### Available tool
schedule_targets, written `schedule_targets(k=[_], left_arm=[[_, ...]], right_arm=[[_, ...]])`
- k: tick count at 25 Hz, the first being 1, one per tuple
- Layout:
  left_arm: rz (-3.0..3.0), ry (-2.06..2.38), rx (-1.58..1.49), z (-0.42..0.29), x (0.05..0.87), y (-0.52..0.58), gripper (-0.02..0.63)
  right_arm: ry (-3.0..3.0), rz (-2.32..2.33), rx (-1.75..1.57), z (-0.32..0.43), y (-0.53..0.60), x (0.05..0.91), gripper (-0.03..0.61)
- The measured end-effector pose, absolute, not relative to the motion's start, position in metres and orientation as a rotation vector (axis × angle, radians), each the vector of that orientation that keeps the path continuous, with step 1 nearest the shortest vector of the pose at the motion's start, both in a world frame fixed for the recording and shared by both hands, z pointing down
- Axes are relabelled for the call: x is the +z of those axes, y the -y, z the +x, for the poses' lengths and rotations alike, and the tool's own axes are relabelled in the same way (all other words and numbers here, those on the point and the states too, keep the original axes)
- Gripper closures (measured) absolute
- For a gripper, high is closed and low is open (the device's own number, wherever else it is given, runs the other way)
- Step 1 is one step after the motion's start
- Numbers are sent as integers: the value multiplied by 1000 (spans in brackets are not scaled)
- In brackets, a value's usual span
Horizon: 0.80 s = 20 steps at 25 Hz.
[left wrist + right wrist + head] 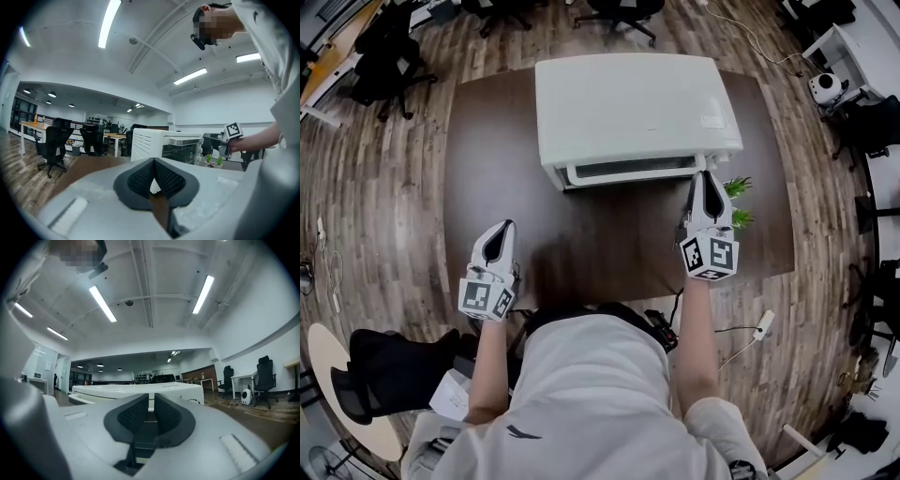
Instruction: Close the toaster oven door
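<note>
The white toaster oven (628, 103) stands at the back middle of the brown table (492, 159). Its glass door (630, 171) faces me and looks upright against the front; the left gripper view shows the glass (180, 150) from the side. My right gripper (706, 178) sits at the oven's front right corner, by the door's right end. Its pads stand a narrow slit apart with nothing between them (151, 401), and the oven's top (140, 391) fills the view behind. My left gripper (499, 234) hovers near the table's front left edge, away from the oven, pads meeting at the tips (153, 161).
A small green plant (736, 202) stands just right of my right gripper. Black office chairs (380, 56) stand on the wood floor around the table. A white power strip (762, 324) and cable lie on the floor at the right.
</note>
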<state>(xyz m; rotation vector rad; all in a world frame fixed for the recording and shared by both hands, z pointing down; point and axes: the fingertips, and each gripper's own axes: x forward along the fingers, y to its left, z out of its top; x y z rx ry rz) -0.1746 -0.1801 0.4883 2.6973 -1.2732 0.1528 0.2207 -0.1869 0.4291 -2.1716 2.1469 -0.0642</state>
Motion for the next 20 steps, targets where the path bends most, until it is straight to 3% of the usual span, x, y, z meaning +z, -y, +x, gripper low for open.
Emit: schedule_targets(k=[11,20], left_arm=[[2734,1210,132,-162,491,183,614],[2768,1168,131,-154,487,180,614]], right_arm=[[-2302,-2304,-89,176,56,448,578],[-2223,-2387,-170,182,31,455,580]])
